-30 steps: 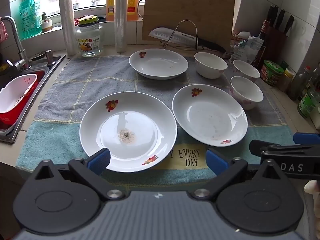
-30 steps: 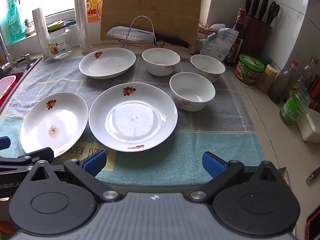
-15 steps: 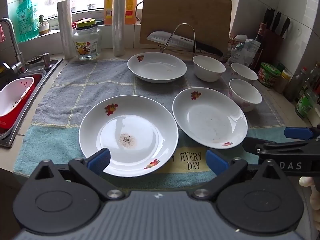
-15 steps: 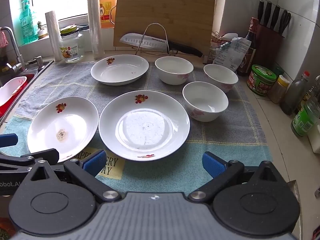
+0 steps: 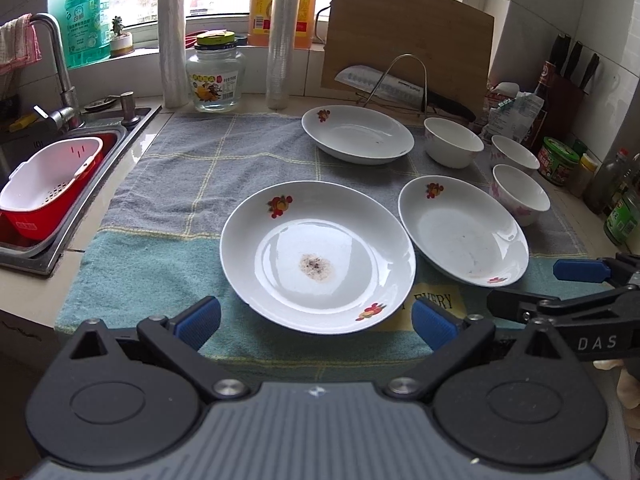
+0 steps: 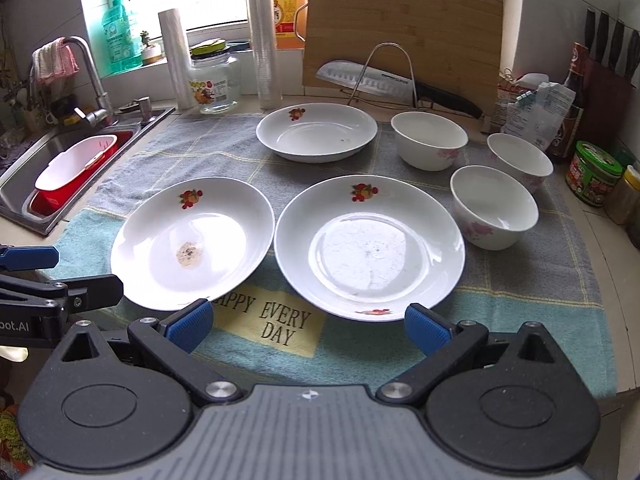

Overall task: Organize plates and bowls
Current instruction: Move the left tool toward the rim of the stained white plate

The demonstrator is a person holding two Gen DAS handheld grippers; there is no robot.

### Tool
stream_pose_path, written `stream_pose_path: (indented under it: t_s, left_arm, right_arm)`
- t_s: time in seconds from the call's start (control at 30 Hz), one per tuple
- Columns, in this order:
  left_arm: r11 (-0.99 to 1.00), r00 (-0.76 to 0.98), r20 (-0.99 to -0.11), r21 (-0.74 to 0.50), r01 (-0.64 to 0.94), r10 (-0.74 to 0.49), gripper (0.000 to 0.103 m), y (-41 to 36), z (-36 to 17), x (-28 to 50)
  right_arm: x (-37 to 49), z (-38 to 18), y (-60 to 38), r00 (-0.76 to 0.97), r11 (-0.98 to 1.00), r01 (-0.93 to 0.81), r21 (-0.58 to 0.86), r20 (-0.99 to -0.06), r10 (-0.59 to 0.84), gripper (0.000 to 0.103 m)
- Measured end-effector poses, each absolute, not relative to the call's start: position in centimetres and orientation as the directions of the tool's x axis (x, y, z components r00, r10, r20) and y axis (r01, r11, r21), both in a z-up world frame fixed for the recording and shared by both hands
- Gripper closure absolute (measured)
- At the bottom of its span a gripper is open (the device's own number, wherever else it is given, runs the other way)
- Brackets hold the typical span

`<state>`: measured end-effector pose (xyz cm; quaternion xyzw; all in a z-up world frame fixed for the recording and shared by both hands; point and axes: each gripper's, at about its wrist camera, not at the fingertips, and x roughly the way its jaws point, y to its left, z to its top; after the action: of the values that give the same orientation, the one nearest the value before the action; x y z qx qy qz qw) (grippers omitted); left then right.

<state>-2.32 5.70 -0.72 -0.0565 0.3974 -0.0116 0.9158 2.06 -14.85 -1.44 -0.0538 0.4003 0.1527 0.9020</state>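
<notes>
My left gripper [image 5: 316,318] had its jaws spread wide and empty, and the stained plate [image 5: 318,256] lay straight ahead of them on the towel [image 5: 168,184] covering the desk, its near rim just between the blue pads. My right gripper [image 6: 308,326] was spread and empty too, and the second plate [image 6: 370,246] lay ahead of it, touching the stained one or nearly so. I judged each hand nearest to its own plate. Farther back lay the third plate [image 6: 316,132], and to the right three bowls [image 6: 494,206] stood close together.
</notes>
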Motion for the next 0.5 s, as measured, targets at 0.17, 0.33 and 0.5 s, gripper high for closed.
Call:
stream_pose_path:
  t_s: [0.17,0.33,0.5]
  left_arm:
    - [0.987,0.682,-0.731,-0.125,-0.097,-0.026,0.002,8.3,-1.4,-3.1]
    - [0.972,0.675,-0.737,-0.131,-0.195,0.036,0.002,10.4,-1.7,-3.9]
    - [0.945,0.656,-0.747,-0.127,-0.302,0.109,0.002,11.4,-1.6,-4.3]
  right_arm:
    - [2.1,-2.8,-12.7,0.597,0.924,-0.382,0.015,-0.759,0.259,0.0]
    - [2.6,-4.6,-10.7,0.539,0.894,-0.447,0.027,-0.79,0.293,0.0]
    - [3.9,-6.8,-8.9,0.48,0.847,-0.531,0.035,-0.811,0.334,0.0]
